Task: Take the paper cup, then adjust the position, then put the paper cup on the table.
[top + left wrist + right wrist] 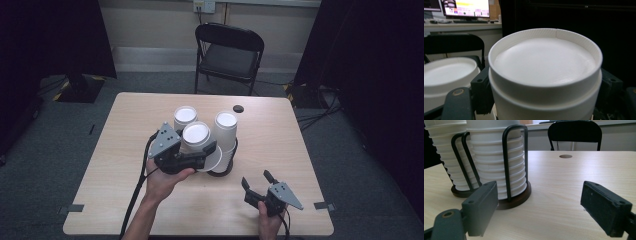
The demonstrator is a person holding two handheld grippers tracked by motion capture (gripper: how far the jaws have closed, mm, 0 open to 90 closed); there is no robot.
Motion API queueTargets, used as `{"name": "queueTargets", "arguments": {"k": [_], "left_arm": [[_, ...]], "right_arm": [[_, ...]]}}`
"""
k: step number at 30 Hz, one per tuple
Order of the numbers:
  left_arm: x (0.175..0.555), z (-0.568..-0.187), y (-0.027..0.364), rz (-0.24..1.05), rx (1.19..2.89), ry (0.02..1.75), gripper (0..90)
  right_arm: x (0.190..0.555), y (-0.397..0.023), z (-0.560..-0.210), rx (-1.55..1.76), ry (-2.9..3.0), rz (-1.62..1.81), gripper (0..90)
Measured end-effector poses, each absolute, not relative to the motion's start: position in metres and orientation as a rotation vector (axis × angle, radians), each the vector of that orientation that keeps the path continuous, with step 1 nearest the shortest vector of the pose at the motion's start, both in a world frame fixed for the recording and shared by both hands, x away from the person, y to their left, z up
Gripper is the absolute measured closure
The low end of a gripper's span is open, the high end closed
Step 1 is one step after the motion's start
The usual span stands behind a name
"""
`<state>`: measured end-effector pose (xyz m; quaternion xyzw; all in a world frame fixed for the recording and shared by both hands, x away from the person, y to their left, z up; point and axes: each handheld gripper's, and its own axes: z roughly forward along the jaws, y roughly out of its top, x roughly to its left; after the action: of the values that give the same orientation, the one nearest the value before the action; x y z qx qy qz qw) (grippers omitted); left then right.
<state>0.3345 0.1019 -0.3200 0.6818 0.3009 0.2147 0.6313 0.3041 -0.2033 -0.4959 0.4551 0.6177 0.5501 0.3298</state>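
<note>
Your left gripper (pixel 207 152) pinches an upturned white cup (pixel 196 136) at the centre of the surface (pixel 280 135), just left of the racked cup stacks (pixel 225 135). Your right gripper (pixel 257 181) rests near right, jaws spread, holding nothing.

Black two-jaw grippers (pixel 260 184), grey three-cornered top plates, trailing black cables.
</note>
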Motion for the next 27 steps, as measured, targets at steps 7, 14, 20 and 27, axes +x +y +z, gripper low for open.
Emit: {"name": "queueTargets", "arguments": {"k": [7,14,20,27], "left_arm": [[0.332,-0.348,0.112,0.414,1.567,0.757,21.5],[0.332,-0.375,0.116,0.352,1.569,0.815,21.5],[0.329,-0.391,0.119,0.309,1.566,0.844,21.5],[0.333,-0.407,0.122,0.186,1.522,0.888,21.5]], "right_arm": [[0.304,-0.199,-0.495,1.172,1.658,1.41,13.0],[0.3,-0.192,-0.49,1.147,1.69,1.439,13.9],[0.291,-0.176,-0.489,1.102,1.75,1.465,15.2],[0.284,-0.159,-0.491,1.031,1.835,1.547,16.6]]}}
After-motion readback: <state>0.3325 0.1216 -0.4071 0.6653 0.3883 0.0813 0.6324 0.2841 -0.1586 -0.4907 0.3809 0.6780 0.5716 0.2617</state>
